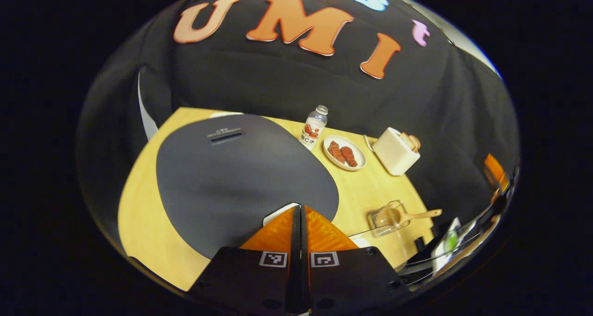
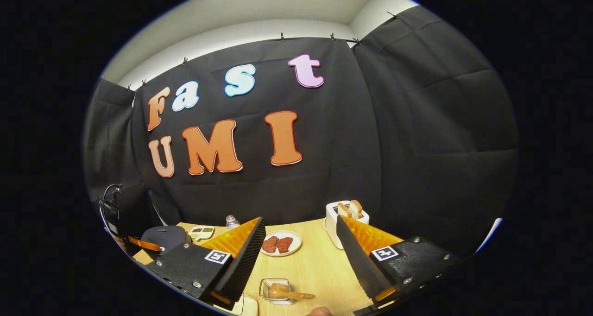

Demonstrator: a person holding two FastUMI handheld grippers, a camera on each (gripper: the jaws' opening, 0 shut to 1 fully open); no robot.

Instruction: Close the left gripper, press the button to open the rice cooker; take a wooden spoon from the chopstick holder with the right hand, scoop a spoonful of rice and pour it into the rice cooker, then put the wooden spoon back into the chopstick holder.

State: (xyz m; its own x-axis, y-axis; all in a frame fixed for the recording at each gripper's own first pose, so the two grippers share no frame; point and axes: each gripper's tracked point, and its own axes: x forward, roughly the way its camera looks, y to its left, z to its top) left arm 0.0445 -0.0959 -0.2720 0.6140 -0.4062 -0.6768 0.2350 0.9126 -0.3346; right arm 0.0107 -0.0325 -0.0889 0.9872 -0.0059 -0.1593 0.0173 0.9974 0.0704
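A: Left gripper (image 1: 299, 214) is seen with its fingers pressed together, nothing between them, tips over the front edge of the rice cooker (image 1: 241, 167). Lid noted as down. A pale tab lies just at the fingertips; whether it is touched cannot be told.

B: Right gripper (image 2: 296, 246) is recorded with its fingers spread wide apart, nothing held, raised above the wooden table (image 2: 319, 265).

A: Containers, then. A clear holder (image 1: 387, 218) is logged on the table, right of the cooker, with the wooden spoon (image 1: 407, 216) lying in it, handle sticking out over the rim.

B: In the right gripper view the same holder sits between the two fingers, low in the frame, spoon bowl inside, handle pointing right.

A: White plate (image 1: 344, 153) carries two reddish-brown pieces. A capped bottle (image 1: 315, 127) stands just beside it.

B: White toaster (image 2: 340, 214) holds bread slices in its slots. A small divided dish (image 2: 200, 232) is noted near the cooker; contents too small to tell.
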